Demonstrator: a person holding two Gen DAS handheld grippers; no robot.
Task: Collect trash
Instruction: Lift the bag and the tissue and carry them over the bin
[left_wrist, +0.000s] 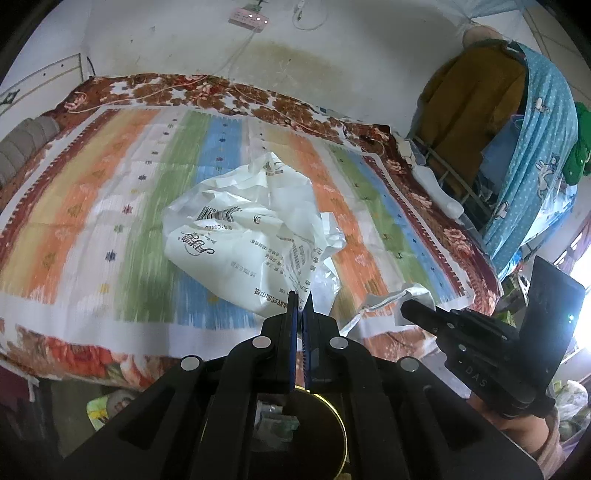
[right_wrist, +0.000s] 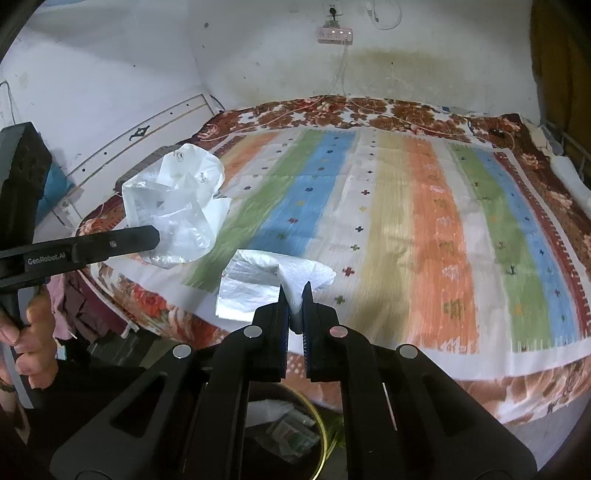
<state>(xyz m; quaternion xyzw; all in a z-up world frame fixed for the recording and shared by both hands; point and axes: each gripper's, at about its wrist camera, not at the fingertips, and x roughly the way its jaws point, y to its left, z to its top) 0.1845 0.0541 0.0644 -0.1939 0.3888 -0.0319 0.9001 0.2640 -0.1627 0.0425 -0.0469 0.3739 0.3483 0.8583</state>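
Note:
My left gripper (left_wrist: 302, 299) is shut on the lower edge of a crumpled white plastic bag with printed text (left_wrist: 243, 236), lifted over the striped bedspread (left_wrist: 92, 206). In the right wrist view the same bag (right_wrist: 177, 206) hangs from the left gripper (right_wrist: 153, 234) at the left. My right gripper (right_wrist: 294, 290) is shut on a crumpled white tissue with a foil-like wrapper (right_wrist: 255, 284); in the left wrist view the right gripper (left_wrist: 408, 309) and the tissue (left_wrist: 391, 299) appear at the lower right. Below both grippers a bin with a gold rim (right_wrist: 320, 424) holds some rubbish.
The bed fills most of both views, with a floral blanket edge (right_wrist: 155, 306) toward me. A power strip (right_wrist: 334, 35) and cables hang on the white wall. Hanging clothes and a blue curtain (left_wrist: 543, 155) stand to the right. A person's hand (right_wrist: 33, 343) holds the left gripper.

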